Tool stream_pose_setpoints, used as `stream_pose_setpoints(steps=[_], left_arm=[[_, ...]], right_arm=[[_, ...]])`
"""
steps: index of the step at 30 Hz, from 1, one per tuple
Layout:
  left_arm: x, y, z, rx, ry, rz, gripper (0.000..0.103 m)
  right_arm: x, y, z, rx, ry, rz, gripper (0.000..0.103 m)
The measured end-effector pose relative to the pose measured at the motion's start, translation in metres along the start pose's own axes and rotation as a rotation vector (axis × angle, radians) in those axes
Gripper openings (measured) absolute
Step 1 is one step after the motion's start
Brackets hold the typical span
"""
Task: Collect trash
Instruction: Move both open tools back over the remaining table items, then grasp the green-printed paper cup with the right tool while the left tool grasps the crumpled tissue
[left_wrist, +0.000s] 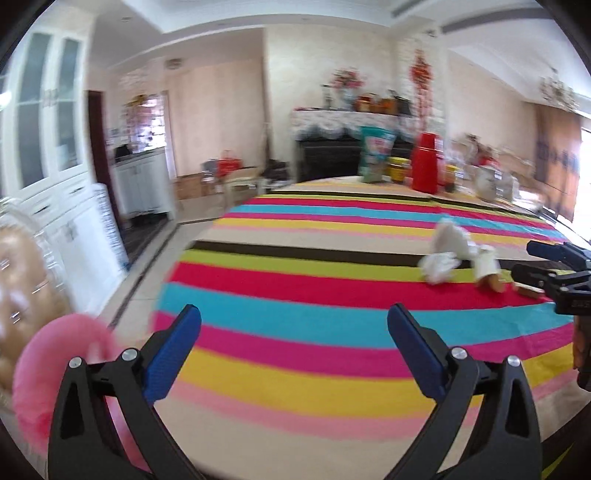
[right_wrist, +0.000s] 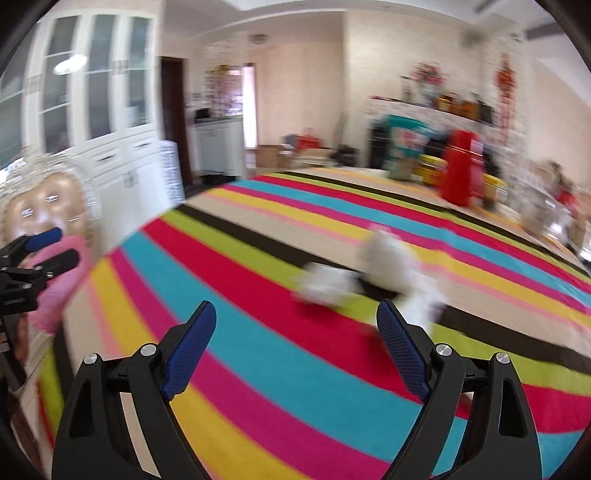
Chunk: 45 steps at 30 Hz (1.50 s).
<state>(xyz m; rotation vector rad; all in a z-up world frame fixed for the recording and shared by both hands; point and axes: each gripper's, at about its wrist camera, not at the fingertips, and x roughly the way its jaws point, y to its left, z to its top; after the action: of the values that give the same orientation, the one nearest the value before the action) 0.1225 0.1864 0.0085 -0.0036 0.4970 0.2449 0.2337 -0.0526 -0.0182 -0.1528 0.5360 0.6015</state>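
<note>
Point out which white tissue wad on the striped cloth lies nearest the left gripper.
The flatter crumpled wad on the yellow-green stripe, leftmost of the cluster. The taller wad sits behind it; the third lies further right, toward the right gripper.

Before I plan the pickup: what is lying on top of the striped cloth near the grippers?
On the striped cloth lie crumpled white tissues and small brownish scraps, too blurred to identify. Whatever is beneath them is covered. Both grippers are empty.

Bright room: white glass-front cabinets (right_wrist: 92, 74) on one side, pale walls (left_wrist: 314, 66), tiled floor (left_wrist: 147, 273), dark piano (left_wrist: 325, 155).
</note>
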Motion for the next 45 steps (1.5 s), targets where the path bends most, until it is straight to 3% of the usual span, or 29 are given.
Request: stream_pose_setpoints(steps=[6, 12, 20, 24, 27, 31, 36, 42, 44, 45], left_arm=[[0.061, -0.081, 0.022, 0.031, 0.053, -0.125, 0.098], [0.119, -0.140, 0.029, 0.096, 0.120, -0.153, 0.098], [0.146, -0.133, 0.018, 0.123, 0.178, -0.088, 0.098], [0.147, -0.127, 0.022, 0.128, 0.193, -0.096, 0.098], [0.149, -0.128, 0.027, 0.123, 0.209, -0.118, 0.098], [0.161, -0.137, 0.033, 0.100, 0.234, -0.169, 0.098], [0.187, -0.166, 0.038, 0.090, 0.283, -0.225, 0.097], [0.218, -0.191, 0.032, 0.098, 0.349, -0.230, 0.061], [0.223, -0.192, 0.026, 0.092, 0.372, -0.255, 0.028], [0.224, -0.191, 0.026, 0.086, 0.375, -0.263, 0.024]], right_arm=[[0.003, -0.087, -0.022, 0.133, 0.065, -0.137, 0.083], [0.028, -0.106, -0.025, 0.215, 0.088, -0.120, 0.083], [0.086, -0.100, -0.005, 0.293, 0.156, -0.086, 0.083], [0.117, -0.100, -0.002, 0.318, 0.247, -0.100, 0.083], [0.125, -0.098, -0.007, 0.302, 0.290, -0.113, 0.065], [0.101, -0.104, -0.010, 0.293, 0.240, -0.094, 0.037], [0.073, -0.117, -0.011, 0.271, 0.182, -0.125, 0.029], [0.060, -0.127, -0.011, 0.270, 0.127, -0.133, 0.029], [0.061, -0.133, -0.012, 0.297, 0.127, -0.118, 0.029], [0.060, -0.134, -0.013, 0.305, 0.124, -0.115, 0.029]])
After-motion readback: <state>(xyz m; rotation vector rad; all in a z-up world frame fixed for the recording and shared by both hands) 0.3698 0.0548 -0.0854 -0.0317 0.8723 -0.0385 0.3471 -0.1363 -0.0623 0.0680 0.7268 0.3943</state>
